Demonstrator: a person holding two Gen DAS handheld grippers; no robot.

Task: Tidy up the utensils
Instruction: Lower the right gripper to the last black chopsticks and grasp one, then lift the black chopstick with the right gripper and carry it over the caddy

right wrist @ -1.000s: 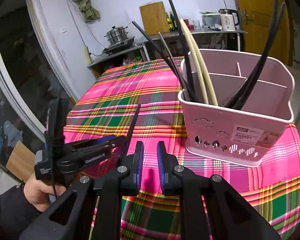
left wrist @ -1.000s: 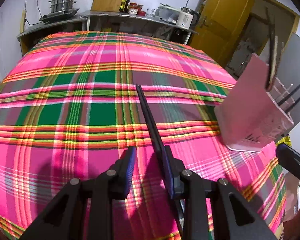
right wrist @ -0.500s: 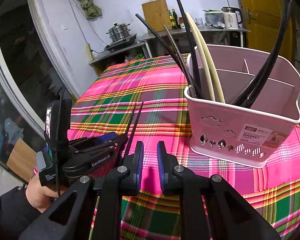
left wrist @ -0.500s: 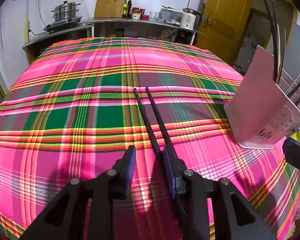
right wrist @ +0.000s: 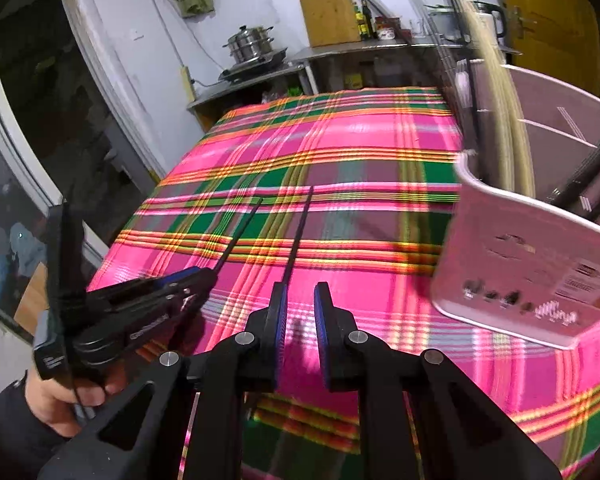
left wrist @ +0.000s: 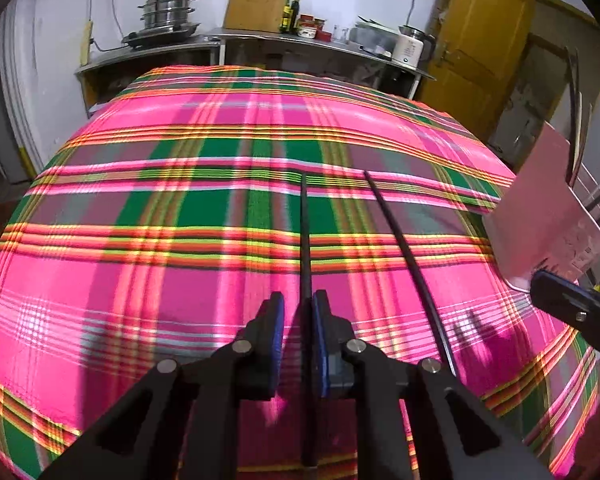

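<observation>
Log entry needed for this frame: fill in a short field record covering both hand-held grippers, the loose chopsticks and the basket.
left hand-held gripper: jaws closing around a black chopstick; it lies against one pad, with a gap at the other
second black chopstick: outside those jaws, angled away to the side
right hand-held gripper: narrow gap, nothing between the jaws
pink utensil basket: upright on the plaid tablecloth
basket contents: pale chopsticks, dark utensils, in separate compartments

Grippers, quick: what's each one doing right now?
Left gripper: closing, a black chopstick between its jaws, not yet pinched.
Right gripper: slightly open, nothing between its jaws.
</observation>
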